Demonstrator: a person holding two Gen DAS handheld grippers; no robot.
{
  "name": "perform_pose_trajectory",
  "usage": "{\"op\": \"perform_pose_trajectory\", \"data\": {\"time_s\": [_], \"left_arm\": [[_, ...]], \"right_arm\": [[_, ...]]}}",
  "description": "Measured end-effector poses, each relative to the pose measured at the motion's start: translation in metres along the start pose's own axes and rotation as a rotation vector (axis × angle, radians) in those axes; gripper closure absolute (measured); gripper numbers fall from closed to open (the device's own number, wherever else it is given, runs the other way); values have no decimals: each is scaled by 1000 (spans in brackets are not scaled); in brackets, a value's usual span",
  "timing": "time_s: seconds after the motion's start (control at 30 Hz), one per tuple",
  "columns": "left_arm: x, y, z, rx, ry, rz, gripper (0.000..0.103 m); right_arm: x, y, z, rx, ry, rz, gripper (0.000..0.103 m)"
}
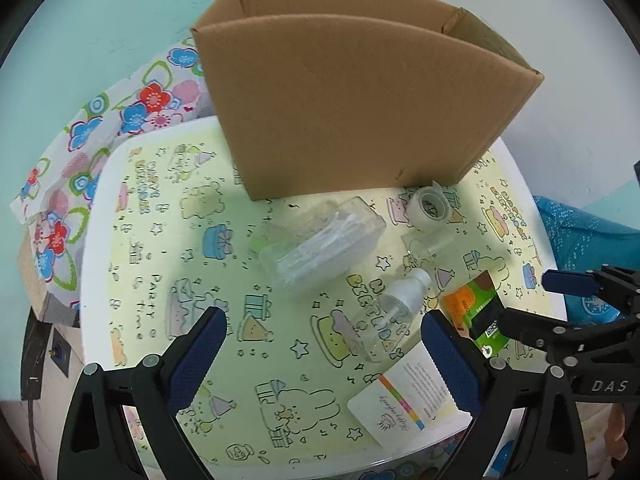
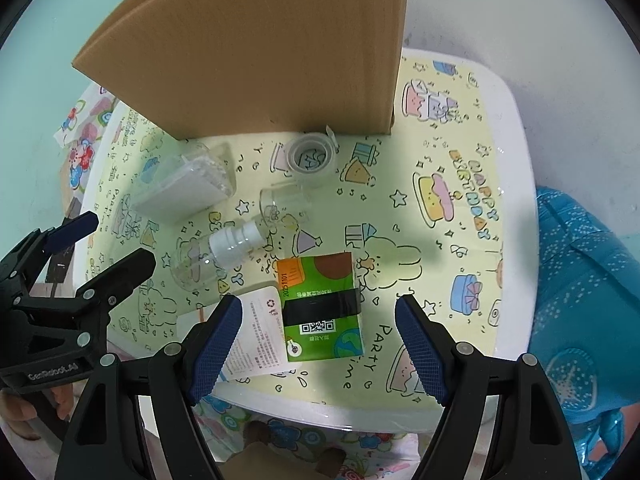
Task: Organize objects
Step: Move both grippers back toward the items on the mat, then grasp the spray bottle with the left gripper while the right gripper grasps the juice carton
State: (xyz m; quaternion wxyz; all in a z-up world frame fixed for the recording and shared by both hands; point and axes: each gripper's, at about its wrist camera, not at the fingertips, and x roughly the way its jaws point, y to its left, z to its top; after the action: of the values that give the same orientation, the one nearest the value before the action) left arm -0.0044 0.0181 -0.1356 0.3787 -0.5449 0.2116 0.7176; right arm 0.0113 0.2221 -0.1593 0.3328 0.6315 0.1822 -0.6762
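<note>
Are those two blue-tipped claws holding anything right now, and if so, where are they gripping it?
Nothing is held. The left gripper and the right gripper both hang open above the table, with no item pinched between their pads.

bright, sharp, heavy fisheye edge-warp

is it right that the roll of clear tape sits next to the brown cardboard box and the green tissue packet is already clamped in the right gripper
Not quite. The roll of clear tape does sit next to the brown cardboard box, but the green tissue packet lies free on the table. The right wrist view shows the right gripper open above it, pads not touching it.
</note>
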Motion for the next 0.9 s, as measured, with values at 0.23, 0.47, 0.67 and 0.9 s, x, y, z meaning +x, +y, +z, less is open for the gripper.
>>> {"op": "perform_pose_trajectory", "data": {"time_s": [0.23,0.47,0.67,0.9], "left_arm": [[19,-5,-6,38,9,2,4],[38,-15,-12,78,38,-21,5],[42,-25,-15,116,13,-32,5],[47,-30,-19,132,1,-51,5]], "right_arm": [[17,-7,-8,-5,15,1,22],[34,-10,-14,-24,30,-12,22],[43,-16,-15,-25,30,-24,22],[44,-21,-14,-28,14,-17,22]]}}
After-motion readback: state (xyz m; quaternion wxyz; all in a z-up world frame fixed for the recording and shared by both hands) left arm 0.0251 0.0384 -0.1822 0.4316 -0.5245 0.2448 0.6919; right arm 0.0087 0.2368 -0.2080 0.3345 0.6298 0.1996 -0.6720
